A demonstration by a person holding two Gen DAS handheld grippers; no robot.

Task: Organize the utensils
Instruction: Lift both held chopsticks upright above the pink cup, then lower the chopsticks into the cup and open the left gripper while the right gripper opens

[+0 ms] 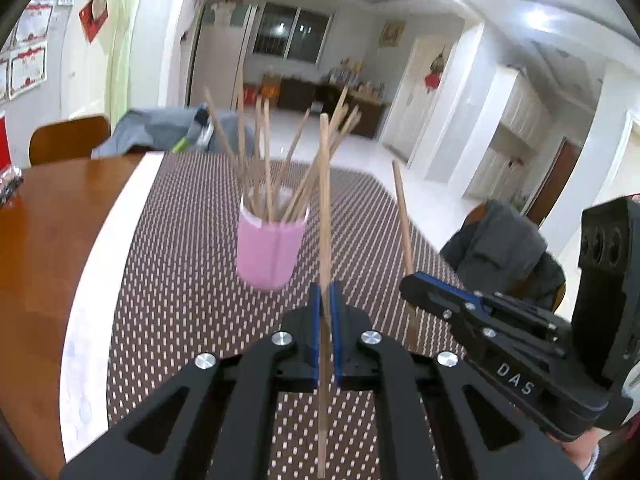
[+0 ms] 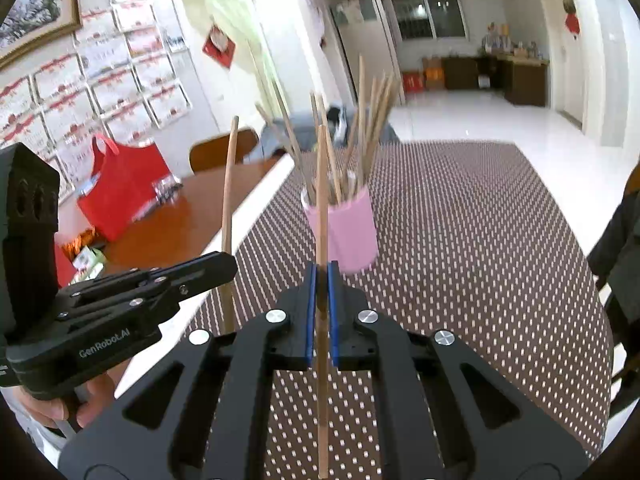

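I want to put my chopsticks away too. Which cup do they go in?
Find the brown dotted mat on the wooden table. The pink cup stands in its middle. It is the only cup there, bristling with wooden chopsticks.

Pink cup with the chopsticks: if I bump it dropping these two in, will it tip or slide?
The pink cup looks tall for its base, and the chopsticks in it splay high above the rim, so a knock there would probably tip it. It looks light, likely plastic. The dotted mat seems textured, so it may catch rather than slide.
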